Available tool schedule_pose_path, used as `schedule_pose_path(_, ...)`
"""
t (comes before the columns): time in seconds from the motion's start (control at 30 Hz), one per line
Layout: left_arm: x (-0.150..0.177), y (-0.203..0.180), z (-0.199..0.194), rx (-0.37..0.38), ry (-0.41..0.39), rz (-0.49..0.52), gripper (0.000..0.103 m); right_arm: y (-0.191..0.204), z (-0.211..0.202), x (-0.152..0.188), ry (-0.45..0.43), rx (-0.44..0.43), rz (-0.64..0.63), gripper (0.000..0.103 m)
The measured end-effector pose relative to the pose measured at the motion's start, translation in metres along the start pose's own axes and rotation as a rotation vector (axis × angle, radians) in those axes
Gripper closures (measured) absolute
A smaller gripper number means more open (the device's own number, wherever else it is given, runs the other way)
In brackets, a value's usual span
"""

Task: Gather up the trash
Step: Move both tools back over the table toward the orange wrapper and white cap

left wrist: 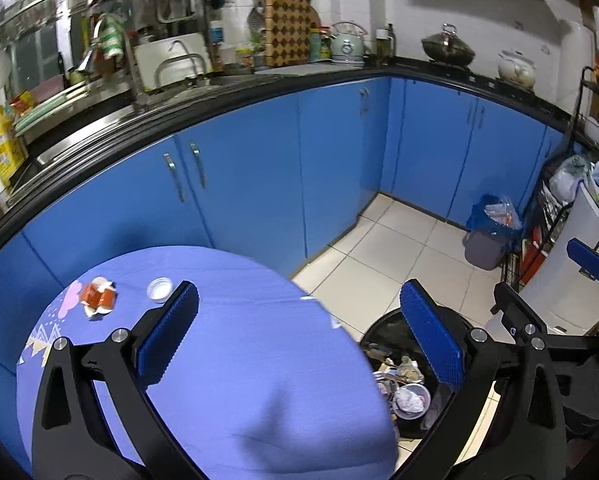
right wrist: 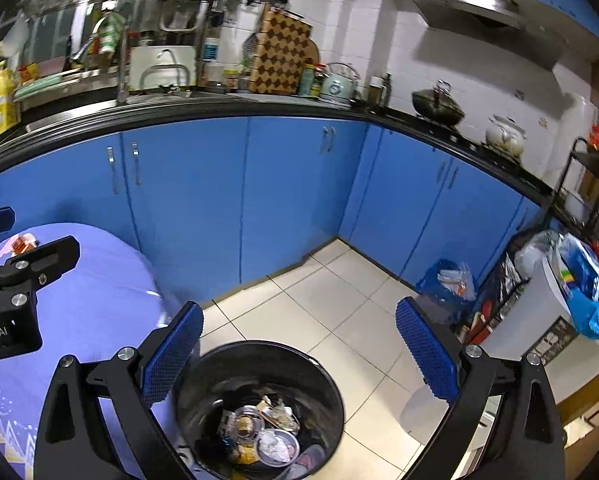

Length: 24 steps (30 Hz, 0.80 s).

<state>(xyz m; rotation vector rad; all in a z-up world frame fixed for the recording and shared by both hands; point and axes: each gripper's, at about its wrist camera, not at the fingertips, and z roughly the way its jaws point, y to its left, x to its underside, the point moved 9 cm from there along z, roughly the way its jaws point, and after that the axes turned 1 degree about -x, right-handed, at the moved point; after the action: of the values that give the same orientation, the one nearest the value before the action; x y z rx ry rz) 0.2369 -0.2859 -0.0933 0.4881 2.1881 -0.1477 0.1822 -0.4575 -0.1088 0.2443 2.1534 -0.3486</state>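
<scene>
A crumpled red and white wrapper (left wrist: 98,298) and a small white lid (left wrist: 160,289) lie at the far left of the round table's blue cloth (left wrist: 239,360). My left gripper (left wrist: 299,332) hangs open and empty over the table's right edge. A black bin (right wrist: 259,408) stands on the floor beside the table, with foil cups and scraps inside; it also shows in the left wrist view as the bin (left wrist: 403,384). My right gripper (right wrist: 299,356) is open and empty right above the bin. The wrapper (right wrist: 21,245) peeks out behind the left gripper's body (right wrist: 15,296).
Blue cabinets (left wrist: 259,184) under a black counter wrap around the back. A grey bin with a blue bag (left wrist: 489,232) stands in the floor corner. A black wire rack (left wrist: 547,216) and a white appliance (left wrist: 571,264) crowd the right side. White floor tiles (right wrist: 331,304) stretch between.
</scene>
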Motion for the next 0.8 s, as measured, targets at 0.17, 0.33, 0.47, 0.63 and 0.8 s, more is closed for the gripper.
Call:
schedule_pose_path(0.17, 0.003, 0.041, -0.011, -0.033, -0.022, -0.034, 0.004, 0.040, -0.006, -0.013, -0.017, -0.034, -0.046, 0.009)
schedule_pose_path(0.33, 0.010, 0.084, -0.018, -0.058, -0.022, -0.081, 0.004, 0.092, -0.008, -0.021, -0.019, -0.086, -0.103, 0.009)
schedule_pose_path(0.47, 0.022, 0.122, -0.022, -0.086, -0.017, -0.120, 0.004, 0.133, -0.009, -0.023, -0.014, -0.147, -0.130, 0.009)
schedule_pose_path(0.63, 0.038, 0.171, -0.020, -0.141, -0.011, -0.155, 0.004, 0.180, -0.003, -0.021, 0.017, -0.237, -0.148, 0.009)
schedule_pose_path(0.8, 0.056, 0.217, -0.010, -0.181, 0.022, -0.187, 0.004, 0.234, 0.010, -0.012, 0.062, -0.325, -0.173, 0.009)
